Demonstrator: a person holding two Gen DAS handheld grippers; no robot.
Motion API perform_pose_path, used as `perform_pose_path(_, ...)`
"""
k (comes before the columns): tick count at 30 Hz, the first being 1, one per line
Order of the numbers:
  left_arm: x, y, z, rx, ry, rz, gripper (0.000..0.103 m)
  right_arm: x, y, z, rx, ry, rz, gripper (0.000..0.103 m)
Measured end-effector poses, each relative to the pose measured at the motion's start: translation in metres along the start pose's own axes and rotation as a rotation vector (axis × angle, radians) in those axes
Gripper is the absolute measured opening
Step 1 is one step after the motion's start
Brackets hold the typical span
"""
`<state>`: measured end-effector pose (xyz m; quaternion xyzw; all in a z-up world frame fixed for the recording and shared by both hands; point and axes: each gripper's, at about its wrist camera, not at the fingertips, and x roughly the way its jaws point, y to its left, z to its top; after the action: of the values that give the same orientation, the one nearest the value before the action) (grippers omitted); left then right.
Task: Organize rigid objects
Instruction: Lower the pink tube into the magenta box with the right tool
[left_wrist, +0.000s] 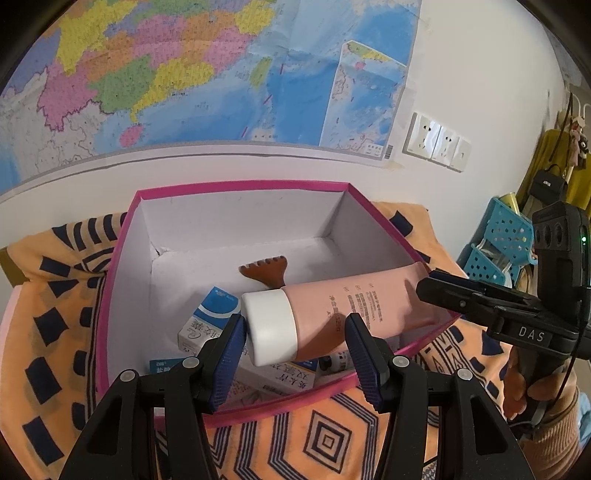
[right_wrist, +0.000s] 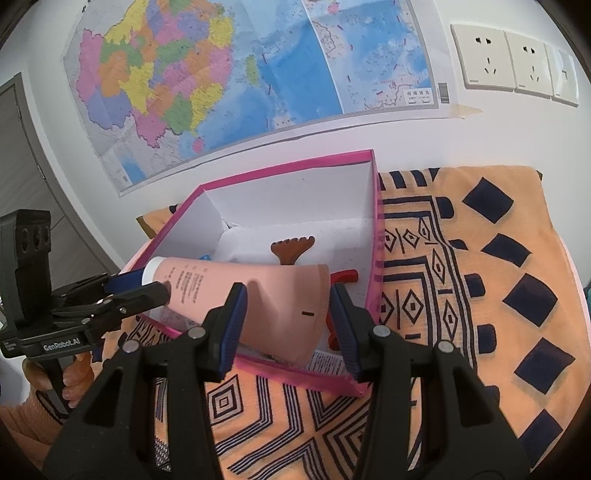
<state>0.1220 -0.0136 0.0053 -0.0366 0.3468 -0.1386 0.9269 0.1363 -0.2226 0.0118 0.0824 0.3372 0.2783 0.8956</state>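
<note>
Behind the work area, a coloured map (left_wrist: 207, 70) is taped to a white wall, with a row of wall sockets (right_wrist: 513, 62) to its right. An orange cloth (right_wrist: 480, 280) with dark blue geometric patterns covers the surface, and on it sits a pink box (left_wrist: 122, 236) with a white interior. At the far right of the left wrist view, a blue perforated basket (left_wrist: 498, 236) stands beside hanging bags.

Across the box lies a pink tube (left_wrist: 351, 306) with a white cap (left_wrist: 269, 325); its cap end points toward the left gripper (left_wrist: 295, 343), while its flat crimped end (right_wrist: 314, 306) overhangs the box's near rim toward the right gripper (right_wrist: 288, 314). Under it rest blue-and-white cartons (left_wrist: 207, 317), a brown wooden comb-like tool (left_wrist: 266, 269) and a small bottle (left_wrist: 338, 360). A red object (right_wrist: 345, 275) shows past the tube in the right wrist view.

The left gripper's blue-padded fingers (left_wrist: 229, 358) are spread wide on either side of the cap, one pad close against it, clamping nothing. The right gripper's fingers (right_wrist: 232, 325) are likewise parted around the crimped end, gripping nothing. Each tool is held in a hand at the opposite side of the box, both pointing inward at the tube.
</note>
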Motion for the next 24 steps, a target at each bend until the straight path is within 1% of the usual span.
perform_pose_path(7,0.010,0.002,0.000,0.001,0.020,0.012,0.056,0.008,-0.002,0.002,0.002,0.010,-0.012,0.049)
perform_pose_path(13,0.019,0.008,0.000,-0.018,0.037,0.034,0.056,0.014,0.001,0.006,-0.014,0.021,-0.021,0.049)
perform_pose_path(17,0.024,0.013,-0.001,-0.033,0.046,0.039,0.056,0.024,0.009,0.005,-0.051,0.042,-0.066,0.049)
perform_pose_path(19,0.023,0.013,0.000,-0.033,0.039,0.042,0.056,0.026,0.013,0.004,-0.072,0.042,-0.088,0.050)
perform_pose_path(24,0.014,0.010,-0.003,-0.006,0.001,0.070,0.058,0.027,0.016,0.001,-0.076,0.044,-0.083,0.050)
